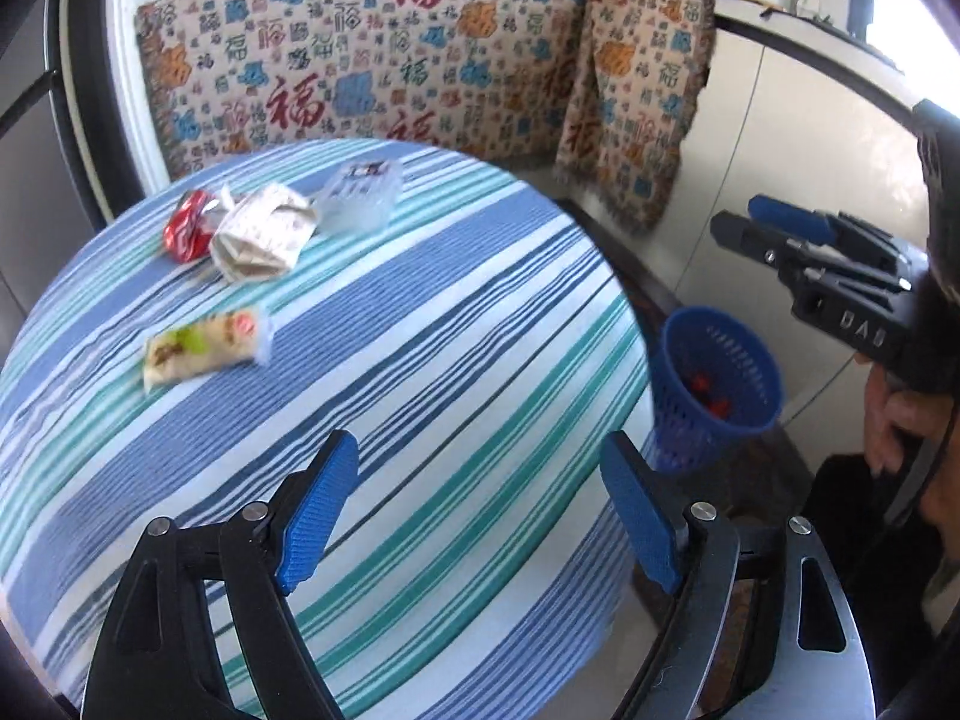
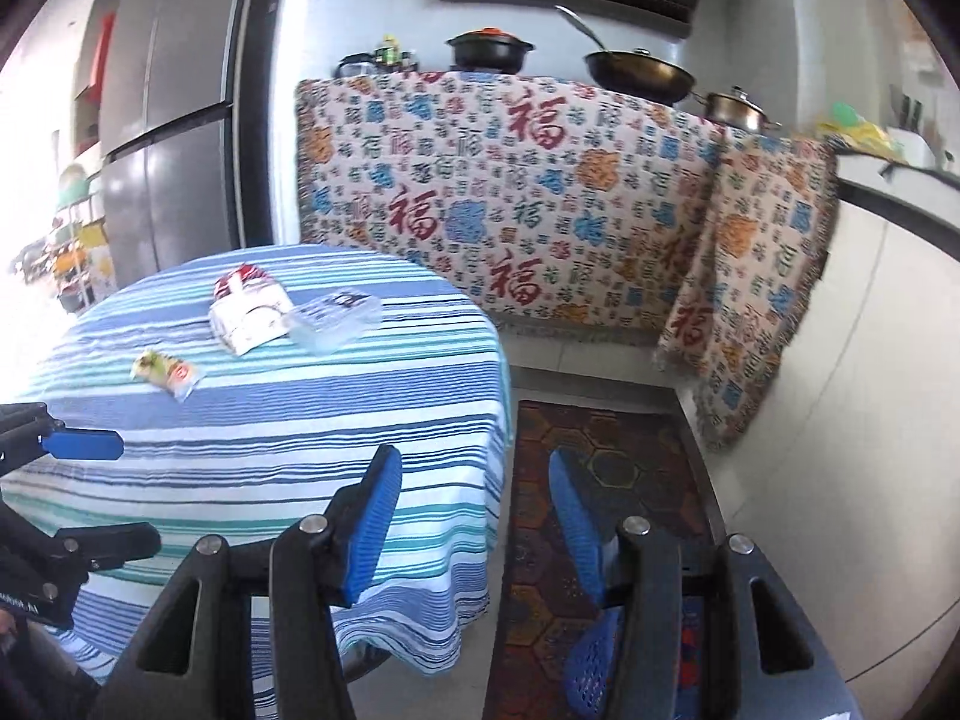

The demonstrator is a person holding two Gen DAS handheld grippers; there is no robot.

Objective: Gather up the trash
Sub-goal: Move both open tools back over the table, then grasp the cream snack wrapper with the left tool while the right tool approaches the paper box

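The round table under its blue, teal and white striped cloth fills the space ahead of the left gripper, whose jaws stand wide apart with nothing between them. The right gripper hangs off the table's edge over the dark patterned floor mat, jaws also well open and empty.

Just below and behind the right jaws sits the blue perforated plastic waste basket, one only, with something red already inside. Its mouth is narrow and it stands low beside the table, so a light wrapper let go from too high or too far to one side would likely flutter onto the mat. Crowding its rim might also tip it.

Four pieces of trash lie on the cloth, all well ahead of and to the left of both pairs of jaws:
- one crumpled white printed paper bag;
- one clear crinkled plastic wrapper, touching the bag's right side;
- one flat snack packet with green and red print, nearest the jaws, lying apart;
- one crushed red and white wrapper, tucked against the bag's far left.

The three clustered pieces touch, so closing on one risks dragging a neighbour or bunching the loose cloth. The flat packet offers little edge to pinch.
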